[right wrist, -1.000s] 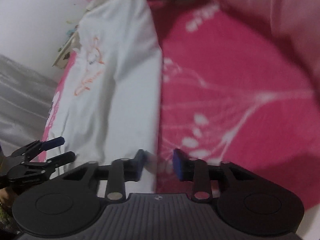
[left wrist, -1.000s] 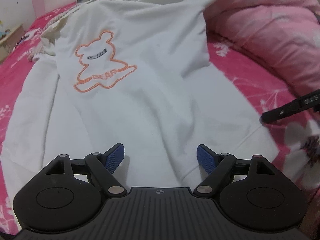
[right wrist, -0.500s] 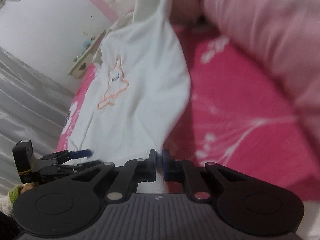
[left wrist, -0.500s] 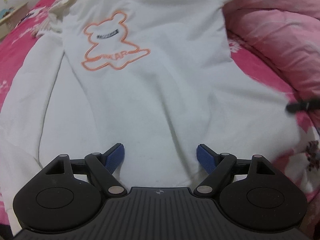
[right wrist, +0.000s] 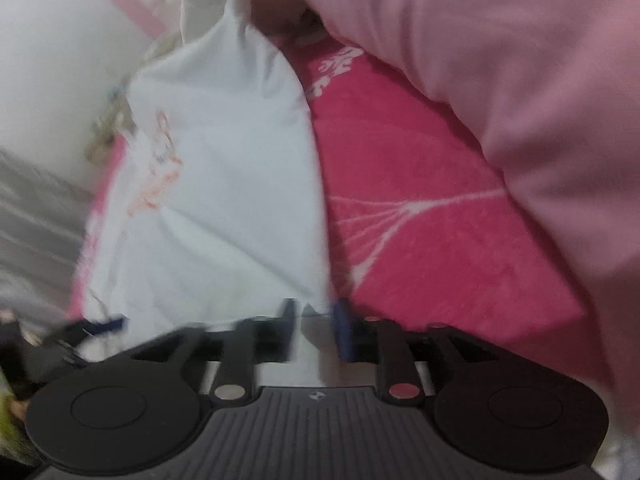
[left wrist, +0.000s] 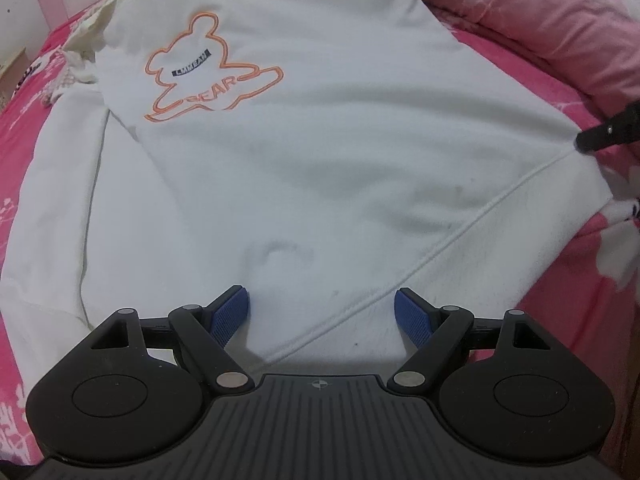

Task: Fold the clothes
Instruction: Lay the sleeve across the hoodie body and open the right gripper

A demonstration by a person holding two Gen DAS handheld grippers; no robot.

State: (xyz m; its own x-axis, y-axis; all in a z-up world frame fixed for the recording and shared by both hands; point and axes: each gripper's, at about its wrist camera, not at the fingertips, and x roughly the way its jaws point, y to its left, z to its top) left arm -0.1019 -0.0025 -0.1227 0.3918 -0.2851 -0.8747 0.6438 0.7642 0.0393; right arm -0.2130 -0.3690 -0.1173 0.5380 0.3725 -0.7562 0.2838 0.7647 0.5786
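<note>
A white sweatshirt [left wrist: 320, 152] is being seen spread across a pink floral bedsheet [left wrist: 24, 128], its hem lying nearest the cameras. In the left wrist view the orange bear print [left wrist: 208, 68] is being shown sharply, with a hem seam [left wrist: 460, 236] running diagonally over the cloth; in the right wrist view that print is being rendered only as a blur. The left gripper [left wrist: 322, 316] is being held over the lower hem with its blue pads [left wrist: 230, 314] spread wide, nothing caught between them. Only the right wrist view is showing the right gripper [right wrist: 316, 328] from behind: its fingers are being kept narrow with a corner of white fabric between them, though motion blur is preventing a firm grip from being confirmed. In the left view that gripper's black tip is being seen at the garment's right edge. A pale pink quilt [right wrist: 500, 80] is being shown bunched along the right side.

Compared with half a second ago, the garment is being viewed closer and flatter, and the right fingers are being seen slightly further apart.
</note>
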